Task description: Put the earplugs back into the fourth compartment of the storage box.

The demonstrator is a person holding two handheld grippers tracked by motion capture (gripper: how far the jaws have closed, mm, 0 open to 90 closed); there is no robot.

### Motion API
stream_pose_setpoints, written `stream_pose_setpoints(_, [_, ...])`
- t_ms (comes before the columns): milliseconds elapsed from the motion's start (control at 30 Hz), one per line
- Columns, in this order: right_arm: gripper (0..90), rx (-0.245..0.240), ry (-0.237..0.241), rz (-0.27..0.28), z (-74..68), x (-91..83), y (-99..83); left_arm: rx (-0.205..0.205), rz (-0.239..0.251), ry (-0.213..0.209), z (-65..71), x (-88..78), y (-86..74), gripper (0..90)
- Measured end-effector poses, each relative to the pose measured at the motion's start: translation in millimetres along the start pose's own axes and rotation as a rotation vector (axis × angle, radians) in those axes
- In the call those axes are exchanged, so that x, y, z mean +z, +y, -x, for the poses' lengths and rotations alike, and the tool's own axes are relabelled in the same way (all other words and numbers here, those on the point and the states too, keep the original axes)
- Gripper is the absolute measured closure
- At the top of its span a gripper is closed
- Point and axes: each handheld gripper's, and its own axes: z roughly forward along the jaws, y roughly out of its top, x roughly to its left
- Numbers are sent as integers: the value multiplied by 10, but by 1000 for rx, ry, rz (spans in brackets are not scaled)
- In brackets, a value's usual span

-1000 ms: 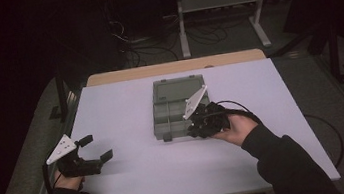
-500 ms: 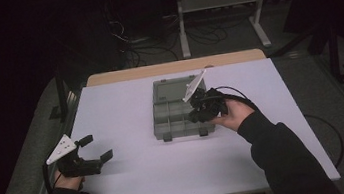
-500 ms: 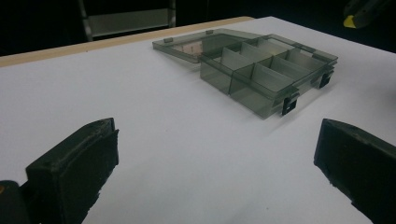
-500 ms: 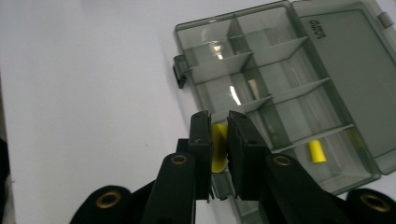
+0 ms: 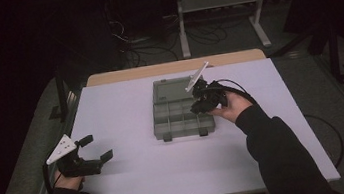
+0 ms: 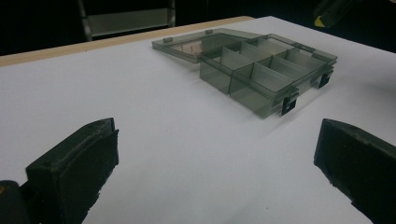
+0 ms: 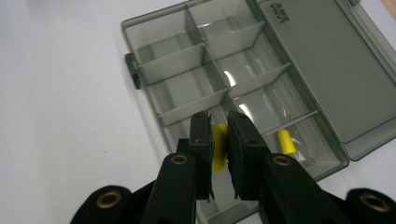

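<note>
Though lid [image 7: 322, 70] print tiny: unreadable mark

Both grippers are black. The left gripper [image 5: 94, 148] has a grey three-cornered plate on top, and so does the right gripper [image 5: 196, 105]. A black cable loops out from each one. Round brass rings sit in the right gripper's arms. Its pads [image 7: 201, 140] are flat and black. The person wears dark long sleeves [image 5: 277, 148].
</note>
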Motion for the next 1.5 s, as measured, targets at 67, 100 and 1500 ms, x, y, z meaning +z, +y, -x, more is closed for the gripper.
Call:
stream_pose_setpoints(67, [790, 9, -3, -1, 43, 22, -2, 0, -1, 0, -1, 1, -1, 0])
stream_pose_setpoints(100, [790, 19, -15, -17, 81, 40, 3, 0, -1, -1, -1, 1, -1, 0])
stream_pose_setpoints(1500, [623, 197, -48, -37, 611, 467, -158, 0, -6, -7, 1, 5, -2, 0])
